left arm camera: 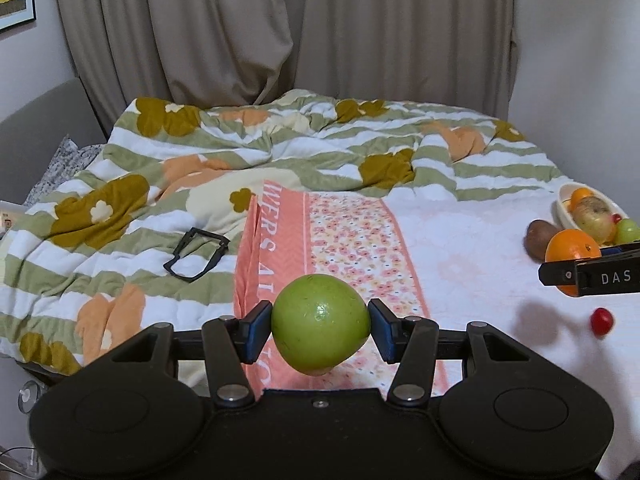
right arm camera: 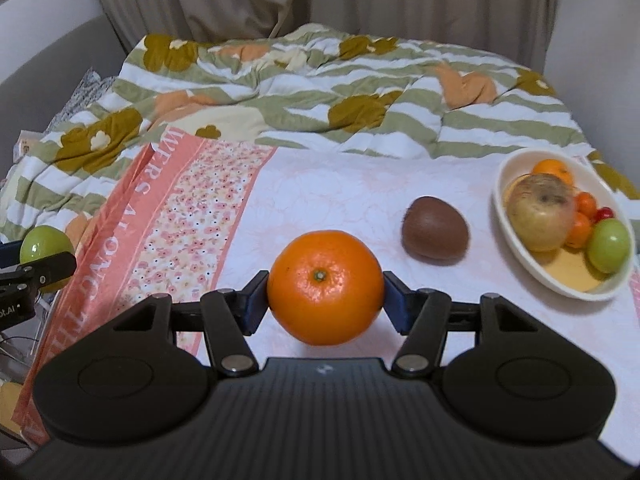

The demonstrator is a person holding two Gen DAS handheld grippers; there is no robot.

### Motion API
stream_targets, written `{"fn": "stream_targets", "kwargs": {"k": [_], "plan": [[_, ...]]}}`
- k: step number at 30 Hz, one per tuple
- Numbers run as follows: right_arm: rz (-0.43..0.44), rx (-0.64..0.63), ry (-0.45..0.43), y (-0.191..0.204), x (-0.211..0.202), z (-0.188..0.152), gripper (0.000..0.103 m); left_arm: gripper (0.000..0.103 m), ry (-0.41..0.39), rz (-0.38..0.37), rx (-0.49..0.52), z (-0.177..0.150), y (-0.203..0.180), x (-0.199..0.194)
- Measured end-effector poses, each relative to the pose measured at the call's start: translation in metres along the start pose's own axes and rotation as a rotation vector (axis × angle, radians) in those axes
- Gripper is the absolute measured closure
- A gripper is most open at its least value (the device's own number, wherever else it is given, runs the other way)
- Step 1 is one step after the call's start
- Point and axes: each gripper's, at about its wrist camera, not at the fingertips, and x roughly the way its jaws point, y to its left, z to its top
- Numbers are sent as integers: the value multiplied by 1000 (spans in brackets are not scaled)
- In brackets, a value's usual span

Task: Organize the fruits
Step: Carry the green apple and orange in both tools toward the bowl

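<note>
My left gripper [left arm camera: 320,326] is shut on a green apple [left arm camera: 320,324] and holds it above the bed. My right gripper [right arm camera: 325,294] is shut on an orange [right arm camera: 325,286], also above the bed. The orange also shows in the left wrist view [left arm camera: 572,246], and the green apple in the right wrist view [right arm camera: 45,246]. A cream bowl [right arm camera: 520,240] at the right holds a yellowish apple [right arm camera: 540,210], a green fruit [right arm camera: 608,244], small oranges and a red cherry. A brown kiwi [right arm camera: 434,232] lies on the sheet left of the bowl. A small red fruit [left arm camera: 601,320] lies on the sheet.
A rumpled striped floral duvet [left arm camera: 240,152] covers the far bed. A pink patterned cloth [left arm camera: 328,232] lies down the middle. A black frame-like object [left arm camera: 196,254] sits on the duvet at left. Curtains [left arm camera: 280,28] hang behind.
</note>
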Motion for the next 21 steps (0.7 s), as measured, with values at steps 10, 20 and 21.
{"fn": "stream_targets", "kwargs": {"k": [10, 20, 21], "plan": [[3, 15, -70, -20, -62, -11, 29, 47, -54, -33, 23, -3, -33, -48], [86, -15, -111, -71, -108, -23, 29, 47, -105, 12, -3, 1, -97, -81], [92, -19, -114, -77, -111, -23, 29, 47, -108, 18, -4, 1, -106, -83]]}}
